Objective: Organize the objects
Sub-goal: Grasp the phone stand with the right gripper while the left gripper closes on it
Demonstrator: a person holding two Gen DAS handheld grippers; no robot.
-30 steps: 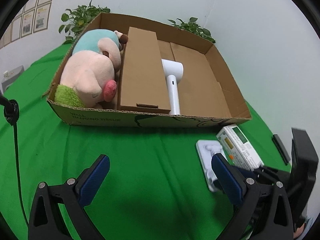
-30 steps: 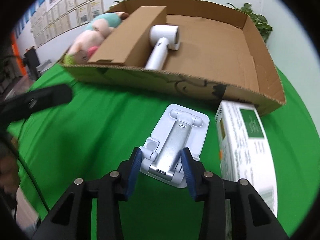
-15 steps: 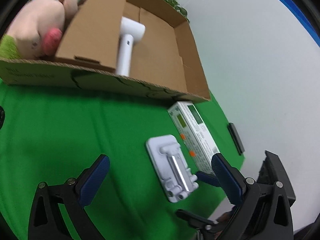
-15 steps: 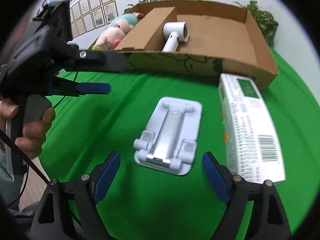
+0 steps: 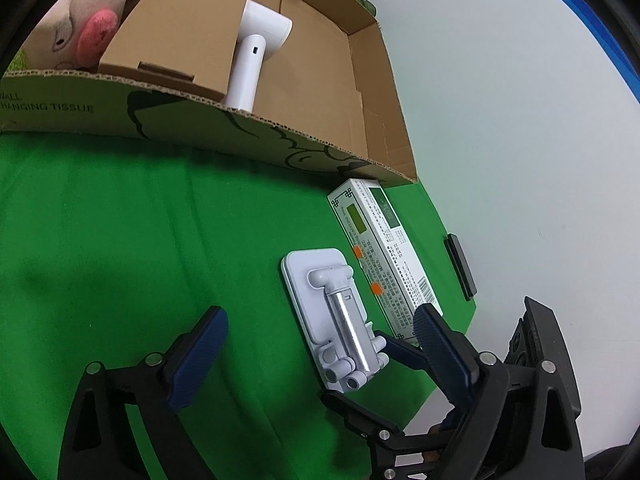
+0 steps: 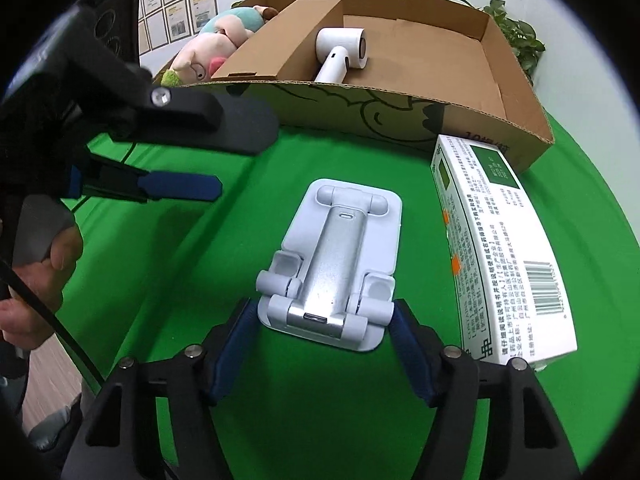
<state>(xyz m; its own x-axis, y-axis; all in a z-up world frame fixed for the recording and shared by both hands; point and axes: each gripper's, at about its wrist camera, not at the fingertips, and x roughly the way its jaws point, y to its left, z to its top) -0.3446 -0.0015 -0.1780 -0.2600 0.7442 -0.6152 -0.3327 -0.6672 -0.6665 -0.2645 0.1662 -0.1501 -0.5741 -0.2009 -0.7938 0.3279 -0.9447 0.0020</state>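
- On the green tablecloth (image 6: 304, 420) lies a white folding phone stand (image 6: 336, 264), flat, its silver arm folded down; just beside it, to the right in the right wrist view, lies a long white medicine box (image 6: 504, 248) with green panels and a barcode
- Right gripper (image 6: 322, 348): its blue pads flank the near end of the phone stand, one on each side; its jaws have just been closing, yet a sliver of gap shows at each pad, so it is spread and not pinching
- Left gripper (image 5: 320, 356): jaws wide, lately narrowing a little, nothing between the pads but cloth and the stand's near corner below; the right pad (image 5: 440, 348) hangs over the medicine box's near end
- Behind both sits an open cardboard box (image 6: 400, 114); inside lie a white hair dryer (image 6: 340, 56), a closed brown carton (image 6: 288, 40) and a pink plush toy (image 6: 208, 54) at the left end
- A person's hand (image 6: 36, 276) grips the left tool's handle; leafy plants (image 6: 520, 40) stand behind the box
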